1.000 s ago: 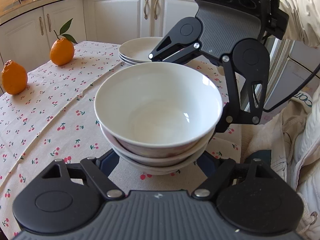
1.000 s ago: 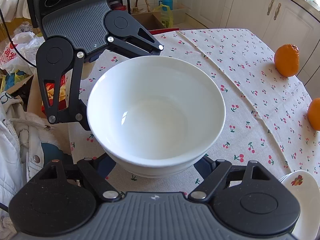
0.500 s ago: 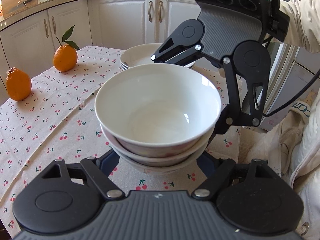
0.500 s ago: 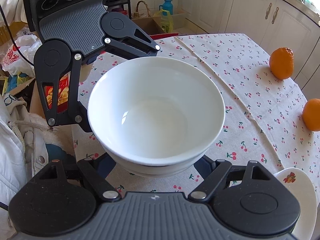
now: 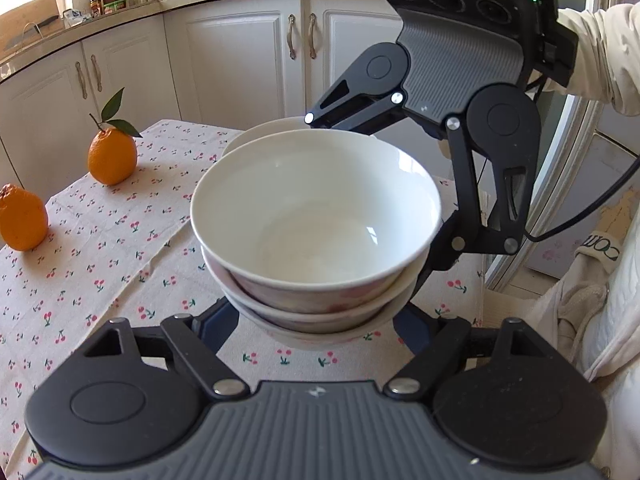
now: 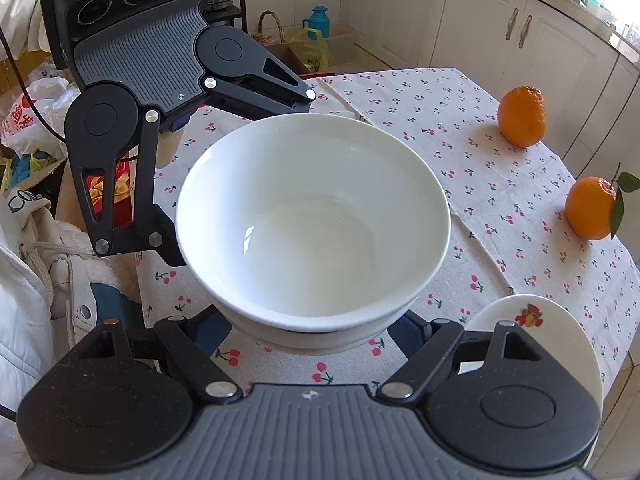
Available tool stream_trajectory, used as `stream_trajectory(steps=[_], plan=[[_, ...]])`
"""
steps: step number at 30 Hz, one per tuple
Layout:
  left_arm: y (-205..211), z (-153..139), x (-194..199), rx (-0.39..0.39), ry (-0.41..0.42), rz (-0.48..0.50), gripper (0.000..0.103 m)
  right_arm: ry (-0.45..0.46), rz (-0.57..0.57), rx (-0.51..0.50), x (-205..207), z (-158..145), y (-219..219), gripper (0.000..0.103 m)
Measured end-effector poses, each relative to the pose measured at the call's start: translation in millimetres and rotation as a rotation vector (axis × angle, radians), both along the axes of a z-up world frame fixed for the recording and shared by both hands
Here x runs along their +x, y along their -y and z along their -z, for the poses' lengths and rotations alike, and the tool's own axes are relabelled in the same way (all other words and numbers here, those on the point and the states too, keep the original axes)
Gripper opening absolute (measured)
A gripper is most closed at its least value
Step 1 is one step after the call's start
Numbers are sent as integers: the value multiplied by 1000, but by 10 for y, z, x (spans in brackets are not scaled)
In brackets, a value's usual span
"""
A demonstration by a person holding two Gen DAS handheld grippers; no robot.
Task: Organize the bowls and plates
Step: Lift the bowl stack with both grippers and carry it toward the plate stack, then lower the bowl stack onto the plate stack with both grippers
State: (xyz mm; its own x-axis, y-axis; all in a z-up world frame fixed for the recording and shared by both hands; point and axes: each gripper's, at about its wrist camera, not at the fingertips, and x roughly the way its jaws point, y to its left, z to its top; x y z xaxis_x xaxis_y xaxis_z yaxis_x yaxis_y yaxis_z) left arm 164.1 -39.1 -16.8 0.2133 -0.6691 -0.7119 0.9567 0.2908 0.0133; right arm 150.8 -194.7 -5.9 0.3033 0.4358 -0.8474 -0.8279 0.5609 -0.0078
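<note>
A stack of three white bowls [image 5: 316,216] hangs a little above the cherry-print tablecloth [image 5: 100,264]. My left gripper [image 5: 312,322] is shut on its lower part from the near side, with a blue pad at each flank. My right gripper [image 6: 316,334] clamps the same bowl stack [image 6: 312,220] from the opposite side, and its black fingers [image 5: 360,104] reach around the rim in the left wrist view. Just behind the bowls lies a stack of white plates [image 5: 244,138]. The top plate [image 6: 532,320] bears a fruit print.
Two oranges [image 5: 112,156] [image 5: 22,220] sit on the cloth to the left, one with leaves. White cabinets [image 5: 240,60] stand behind the table. A person's sleeve [image 5: 600,52] and light jacket [image 5: 592,320] are at right. Bags and a basket [image 6: 276,28] lie on the floor.
Both grippers have carried the bowl stack up and across the table toward the plates. The plates now sit right behind the bowls, and more of the fruit-print plate shows in the right view.
</note>
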Motion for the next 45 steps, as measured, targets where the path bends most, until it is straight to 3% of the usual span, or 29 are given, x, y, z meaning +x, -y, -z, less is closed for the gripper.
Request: stream_trajectory(steps=[13,27,45], plan=[[651,-151,196,-28,46,57,84,61,73,-19,81,-189,695,87],[1342,0,489,-32,54,112,83,77,162,-65,284,-61,1323,87],[1511,155,671,-11,6,97,83,23,205,-27,466,159,1532,87]])
